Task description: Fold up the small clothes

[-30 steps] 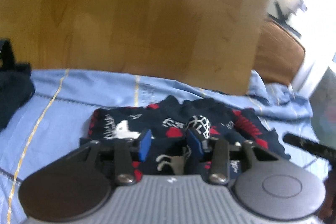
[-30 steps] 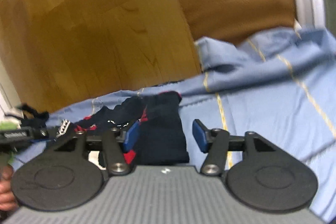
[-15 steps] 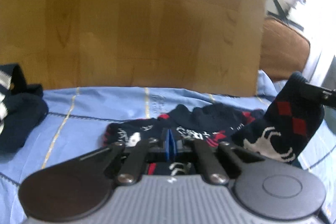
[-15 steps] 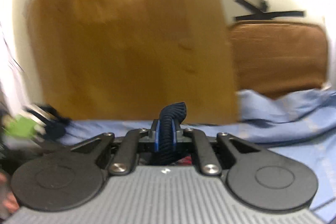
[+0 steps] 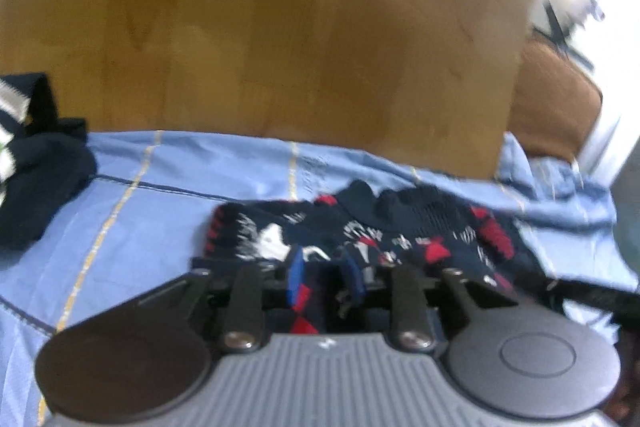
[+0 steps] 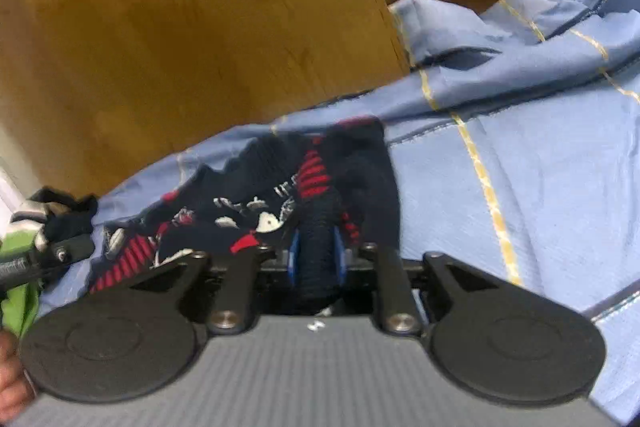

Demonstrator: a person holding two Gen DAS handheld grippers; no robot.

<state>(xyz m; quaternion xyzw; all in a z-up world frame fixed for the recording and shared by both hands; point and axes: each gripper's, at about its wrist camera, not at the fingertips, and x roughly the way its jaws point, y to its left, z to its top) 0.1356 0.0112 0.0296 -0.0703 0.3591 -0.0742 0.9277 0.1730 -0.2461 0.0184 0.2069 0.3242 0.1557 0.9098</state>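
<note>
A navy sock [image 5: 420, 219] with red and white patterns lies bunched on the blue sheet [image 5: 180, 219]. My left gripper [image 5: 324, 277] sits over its near edge, jaws opening. The blue pads [image 5: 295, 279] stand apart with navy and red fabric lying between them, not squeezed. In the right wrist view the same sock [image 6: 248, 195] spreads to the left. My right gripper [image 6: 317, 257] has the sock's thick ribbed cuff [image 6: 318, 227] filling the gap between its pads while the jaws are opening. The right gripper's dark finger [image 5: 592, 293] shows at the left view's right edge.
A wooden headboard [image 5: 300, 47] rises just behind the sock, with a brown cushion [image 5: 556, 115] to its right. A dark garment [image 5: 36, 187] lies at the far left of the sheet. The sheet bunches into folds [image 6: 500, 39] at the back right.
The right gripper came down from its raised position, bringing the cuff back onto the sock on the sheet. The left pads, shut half a second ago, now stand apart.
</note>
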